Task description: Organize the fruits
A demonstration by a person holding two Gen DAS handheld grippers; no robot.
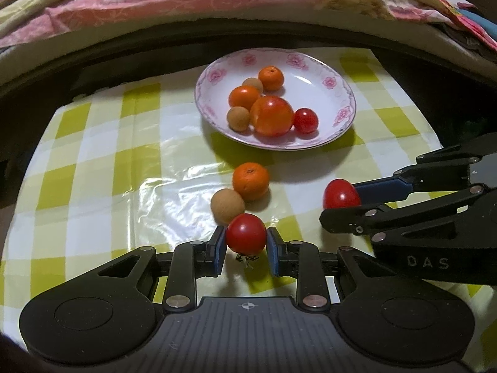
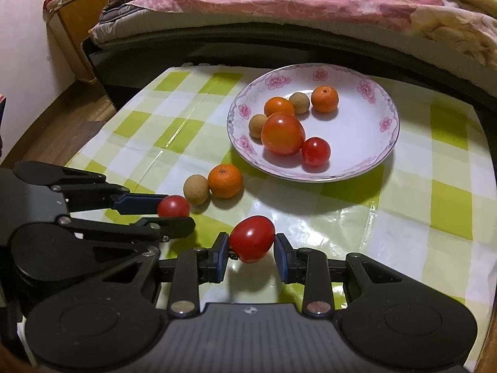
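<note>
Left wrist view showed the left gripper point(image 1: 246, 242) with its blue pads pressed against a small red tomato point(image 1: 246, 233), low over the checked tablecloth point(image 1: 93, 161). Right wrist view showed the right gripper point(image 2: 251, 250) around an oval red tomato point(image 2: 252, 238); the left pad touched it, but a slight gap showed at the right pad, so whether that grip was firm could not be told. The step looked like carrying both tomatoes to the flowered plate point(image 1: 338, 93), which stood beyond them. Next, each would need lifting over the rim and releasing onto bare plate. Counted: six fruits on the plate, two held, and one small orange point(image 1: 251, 181) and one tan round fruit point(image 1: 227, 206) touching each other on the cloth.
</note>
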